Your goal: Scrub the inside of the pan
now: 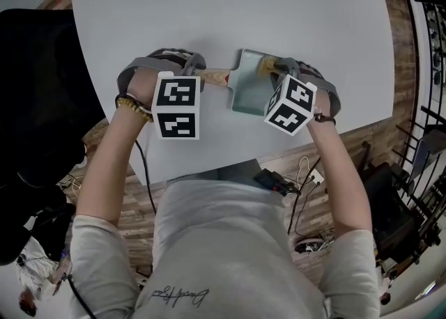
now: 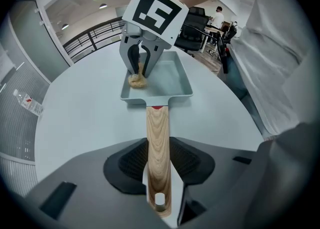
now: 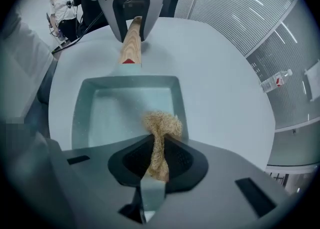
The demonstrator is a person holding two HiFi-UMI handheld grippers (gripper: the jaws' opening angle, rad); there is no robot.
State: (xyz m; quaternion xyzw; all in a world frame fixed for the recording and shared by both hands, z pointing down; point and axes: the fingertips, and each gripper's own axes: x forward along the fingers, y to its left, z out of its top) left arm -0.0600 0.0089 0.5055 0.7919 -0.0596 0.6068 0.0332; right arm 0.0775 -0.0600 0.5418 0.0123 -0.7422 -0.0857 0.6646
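Note:
A pale teal rectangular pan [image 1: 244,91] with a wooden handle [image 1: 213,76] lies on the white round table [image 1: 230,11]. My left gripper [image 2: 159,173] is shut on the handle [image 2: 157,138] and points steeply down. My right gripper [image 3: 157,165] is shut on a tan fibre scrubber [image 3: 161,125]. The scrubber's tuft rests inside the pan [image 3: 125,110], against the inner wall at the end away from the handle. In the left gripper view the scrubber [image 2: 137,80] sits in the pan's far left corner under the right gripper [image 2: 140,68].
The table's near edge [image 1: 209,175] runs just below both hands. A black office chair [image 1: 35,102] stands at the left, with cables on the wood floor [image 1: 306,178]. A water bottle [image 3: 277,79] lies beyond the table. A person [image 3: 57,8] stands far off.

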